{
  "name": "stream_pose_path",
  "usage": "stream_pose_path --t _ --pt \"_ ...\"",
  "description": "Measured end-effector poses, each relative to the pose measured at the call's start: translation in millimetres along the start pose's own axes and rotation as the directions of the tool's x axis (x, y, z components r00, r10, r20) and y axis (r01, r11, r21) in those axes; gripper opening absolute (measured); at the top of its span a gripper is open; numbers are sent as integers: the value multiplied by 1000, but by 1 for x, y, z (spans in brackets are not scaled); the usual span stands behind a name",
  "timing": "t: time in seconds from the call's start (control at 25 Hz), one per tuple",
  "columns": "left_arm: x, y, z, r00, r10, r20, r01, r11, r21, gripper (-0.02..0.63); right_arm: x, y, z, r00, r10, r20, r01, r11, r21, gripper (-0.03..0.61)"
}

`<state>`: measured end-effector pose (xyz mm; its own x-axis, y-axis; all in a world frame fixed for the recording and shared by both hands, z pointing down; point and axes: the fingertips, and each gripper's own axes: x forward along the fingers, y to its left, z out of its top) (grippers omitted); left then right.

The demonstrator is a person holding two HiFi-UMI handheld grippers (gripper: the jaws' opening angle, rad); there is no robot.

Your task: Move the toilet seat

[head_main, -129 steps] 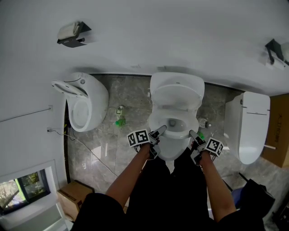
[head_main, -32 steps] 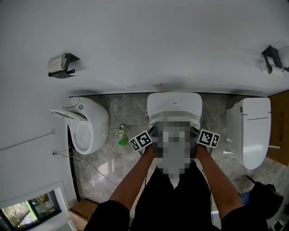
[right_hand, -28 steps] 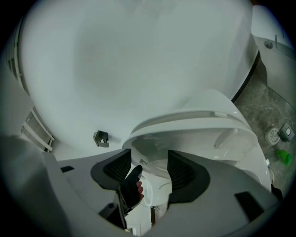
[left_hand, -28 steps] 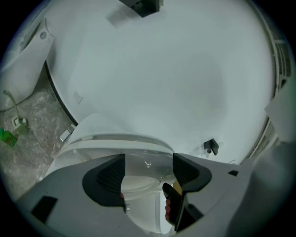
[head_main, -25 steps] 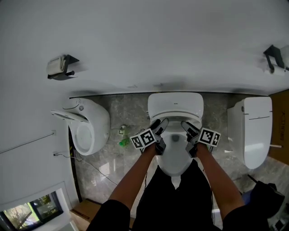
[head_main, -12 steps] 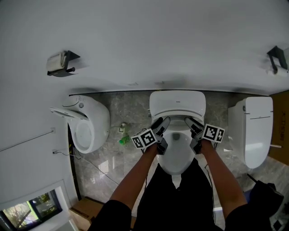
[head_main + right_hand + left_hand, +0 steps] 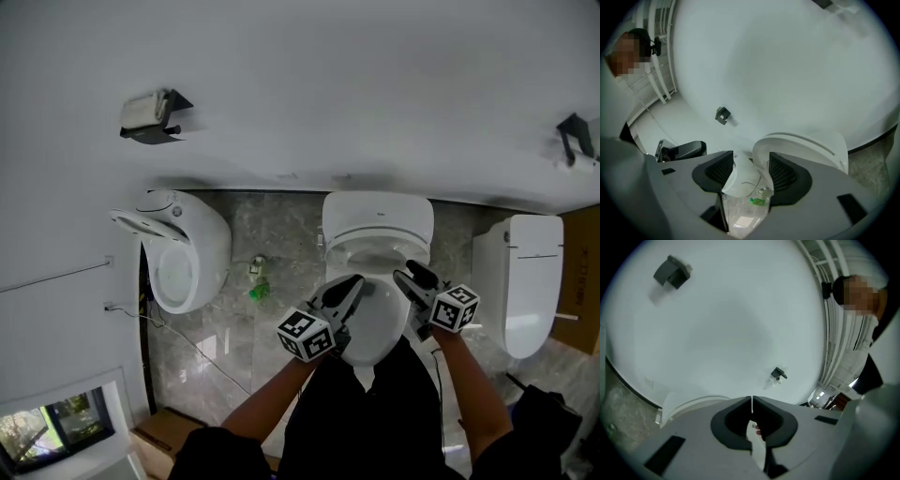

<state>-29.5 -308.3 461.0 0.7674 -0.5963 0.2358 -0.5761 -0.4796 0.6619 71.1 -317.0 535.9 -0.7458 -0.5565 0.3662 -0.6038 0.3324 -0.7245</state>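
Stone floor (image 7: 281,234) below a white wall (image 7: 300,94), seen from my head: the seat (image 7: 375,323) lies on the middle toilet (image 7: 378,220), between left claw (image 7: 352,284) and right claw (image 7: 410,276). I judge both should take the rim evenly and swing it about its wall end (no twisting). Its long axis runs from the wall to me, front toward me. Left view: jaws have just been closing, tips together, nothing between. Right view: jaws wide apart, pressing nothing.

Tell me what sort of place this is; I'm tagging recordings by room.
Likely a washroom or a fittings showroom: the middle toilet, a second toilet beside it, and a wall-mounted paper holder.
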Motion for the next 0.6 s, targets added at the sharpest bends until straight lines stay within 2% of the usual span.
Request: stream_pose_path --t 0.04,0.08,0.2,0.4,0.48,0.6 --pt "-10 -7 4 1000 15 16 -15 999 29 17 -7 10 0 1000 1 2 -1 1000 -23 252" --pt "-18 -15 8 999 12 32 -14 999 46 15 -13 20 0 1000 4 7 -3 999 -41 252" --pt "-41 -46 19 995 -63 74 58 996 72 15 -30 52 -3 999 9 44 -6 997 -82 252" --pt "-88 -82 29 988 -116 104 93 975 204 15 -43 119 -35 999 -49 16 51 983 -175 252" --pt "-106 -90 28 985 -135 108 107 968 228 15 -49 145 -45 998 -59 33 64 981 -182 252" --pt "-128 -95 19 988 -136 78 108 952 285 15 -62 179 -50 993 -45 106 64 979 -192 230"
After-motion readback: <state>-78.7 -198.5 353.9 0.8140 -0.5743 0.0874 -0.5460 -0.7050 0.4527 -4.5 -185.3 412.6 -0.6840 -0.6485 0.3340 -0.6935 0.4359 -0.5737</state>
